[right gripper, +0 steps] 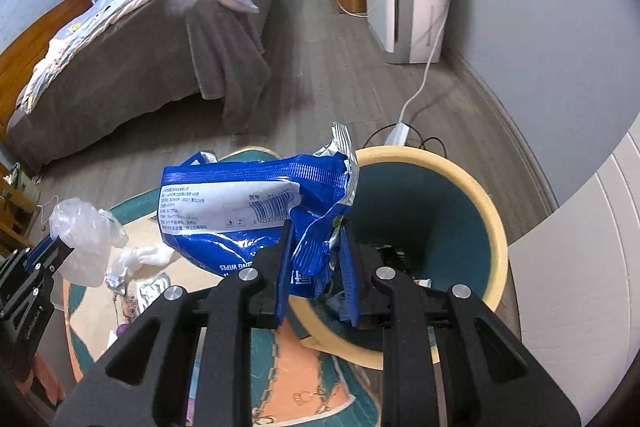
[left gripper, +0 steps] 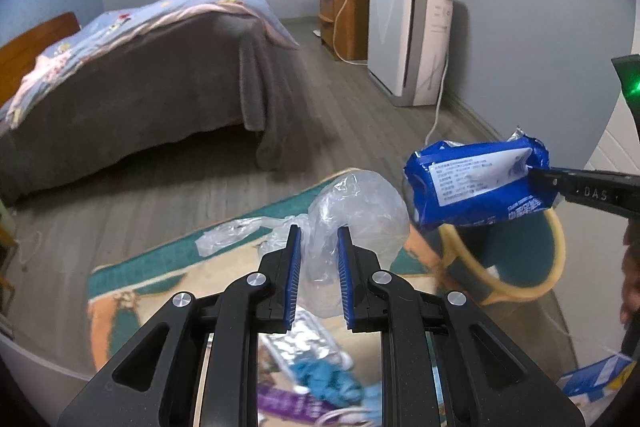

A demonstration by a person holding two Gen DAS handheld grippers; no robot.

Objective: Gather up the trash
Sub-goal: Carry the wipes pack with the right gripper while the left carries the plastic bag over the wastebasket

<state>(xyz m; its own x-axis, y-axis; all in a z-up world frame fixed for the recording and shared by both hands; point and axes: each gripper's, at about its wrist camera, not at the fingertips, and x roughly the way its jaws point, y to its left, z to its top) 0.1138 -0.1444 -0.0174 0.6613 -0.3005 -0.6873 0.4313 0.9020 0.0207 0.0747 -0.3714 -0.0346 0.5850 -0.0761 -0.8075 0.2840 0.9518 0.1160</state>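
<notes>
Right tongs [right gripper: 316, 227] clamp blue "WIPES" packet [right gripper: 248, 203]; left tongs [left gripper: 318, 243] clamp clear plastic bag [left gripper: 356, 211].

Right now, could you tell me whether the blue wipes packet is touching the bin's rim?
Cannot tell: in the right wrist view the blue wipes packet overlaps the bin's rim.

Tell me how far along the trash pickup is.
Partly done: some scraps already lie in the bin. In hand: the right gripper grips a blue wipes packet near the bin, and the left gripper holds a clear plastic bag. Left: white wrappers on the rug.
</notes>
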